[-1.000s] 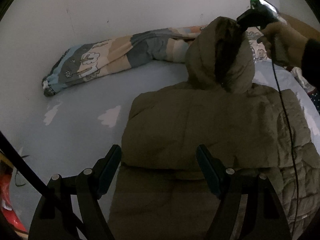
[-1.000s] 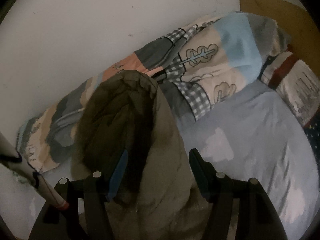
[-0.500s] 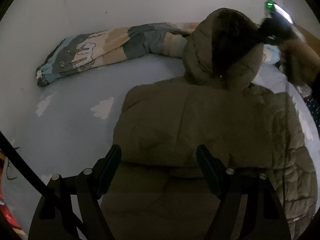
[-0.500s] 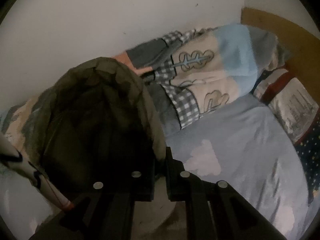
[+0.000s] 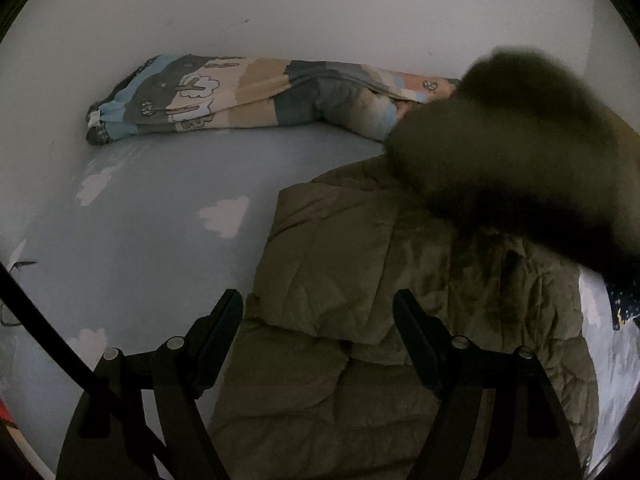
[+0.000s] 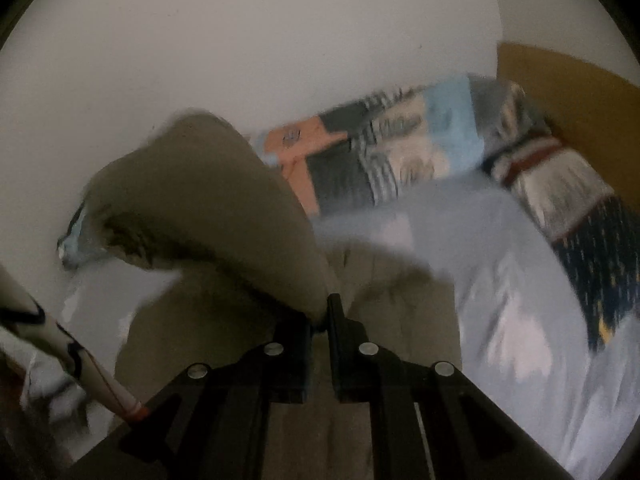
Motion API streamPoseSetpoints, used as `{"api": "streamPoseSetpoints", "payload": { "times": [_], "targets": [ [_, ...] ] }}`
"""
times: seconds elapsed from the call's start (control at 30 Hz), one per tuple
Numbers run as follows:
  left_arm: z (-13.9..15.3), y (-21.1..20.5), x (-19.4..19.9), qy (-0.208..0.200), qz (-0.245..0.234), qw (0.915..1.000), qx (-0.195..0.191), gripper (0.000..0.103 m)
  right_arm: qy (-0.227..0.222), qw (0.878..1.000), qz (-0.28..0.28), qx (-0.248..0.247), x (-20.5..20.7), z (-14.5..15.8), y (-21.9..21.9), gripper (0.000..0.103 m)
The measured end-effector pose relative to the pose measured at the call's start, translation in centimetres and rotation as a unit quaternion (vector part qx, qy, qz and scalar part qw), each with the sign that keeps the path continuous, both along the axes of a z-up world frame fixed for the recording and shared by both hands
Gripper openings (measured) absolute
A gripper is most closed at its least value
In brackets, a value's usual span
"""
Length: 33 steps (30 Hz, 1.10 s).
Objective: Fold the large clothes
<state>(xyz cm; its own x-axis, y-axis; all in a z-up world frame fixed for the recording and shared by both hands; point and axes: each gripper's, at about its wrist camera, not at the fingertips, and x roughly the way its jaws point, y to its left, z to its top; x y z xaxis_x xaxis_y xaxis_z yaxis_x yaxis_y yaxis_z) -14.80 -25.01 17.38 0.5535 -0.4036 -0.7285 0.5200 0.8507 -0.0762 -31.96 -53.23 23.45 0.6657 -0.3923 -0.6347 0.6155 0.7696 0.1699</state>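
1. Jacket [image 5: 360, 280], olive and quilted, lies partly folded on the bed [image 5: 160, 240], directly under the left gripper [image 5: 318, 332], whose fingers hang released above it, likely ready to steady the body.
2. Right gripper [image 6: 319, 320] has its fingers clenched on the hood [image 6: 208, 208], lifting it, apparently to fold it down over the jacket.
3. Patterned quilt [image 5: 240, 96] lies bunched along the wall, clear of the fold.

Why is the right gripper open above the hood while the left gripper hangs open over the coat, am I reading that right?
Not quite. The right gripper is shut on the hood, pinching its edge, as the right wrist view shows. The left gripper does hang open over the coat.
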Motion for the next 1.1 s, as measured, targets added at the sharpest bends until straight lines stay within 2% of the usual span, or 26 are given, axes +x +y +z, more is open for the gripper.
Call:
{"api": "streamPoseSetpoints", "payload": {
  "times": [0.13, 0.2, 0.3, 0.37, 0.53, 0.63, 0.73, 1.0, 1.1],
  "targets": [
    [0.2, 0.1, 0.1, 0.009, 0.005, 0.9998, -0.015, 0.076, 0.042, 0.999, -0.018, 0.03, -2.3, -7.0, 2.6, 0.005],
    [0.0, -0.2, 0.2, 0.014, 0.003, 0.9997, -0.021, 0.076, 0.061, 0.995, -0.038, 0.074, -2.6, -10.8, 1.7, 0.002],
    [-0.4, -1.4, 0.4, 0.012, -0.003, 0.9998, -0.014, 0.076, 0.077, 0.99, -0.06, 0.103, -2.6, -13.3, -0.1, 0.002],
    [-0.7, -2.5, 0.5, 0.014, -0.008, 0.9999, -0.006, 0.076, 0.073, 0.988, -0.066, 0.119, -2.9, -13.8, -1.0, 0.002],
    [-1.1, -3.9, -0.1, 0.009, -0.026, 0.9996, 0.004, 0.076, 0.087, 0.989, -0.076, 0.091, -3.1, -12.5, -0.9, 0.003],
    [-1.1, -4.2, -0.2, 0.001, -0.027, 0.9996, 0.01, 0.076, 0.038, 0.994, -0.063, 0.076, -2.9, -9.8, -0.8, 0.003],
    [-1.5, -4.5, -0.3, 0.009, -0.03, 0.9995, 0.01, 0.076, -0.001, 0.998, -0.03, 0.05, -1.8, -7.4, 0.3, 0.003],
    [-2.1, -4.8, 0.3, 0.02, -0.029, 0.9992, 0.022, 0.076, -0.026, 0.999, 0.036, 0.025, 4.3, -4.6, 1.5, 0.004],
    [-2.2, -4.8, 0.5, 0.023, -0.029, 0.999, 0.024, 0.076, -0.028, 0.998, 0.034, 0.034, 7.3, -4.7, 0.4, 0.011]
  ]
}}
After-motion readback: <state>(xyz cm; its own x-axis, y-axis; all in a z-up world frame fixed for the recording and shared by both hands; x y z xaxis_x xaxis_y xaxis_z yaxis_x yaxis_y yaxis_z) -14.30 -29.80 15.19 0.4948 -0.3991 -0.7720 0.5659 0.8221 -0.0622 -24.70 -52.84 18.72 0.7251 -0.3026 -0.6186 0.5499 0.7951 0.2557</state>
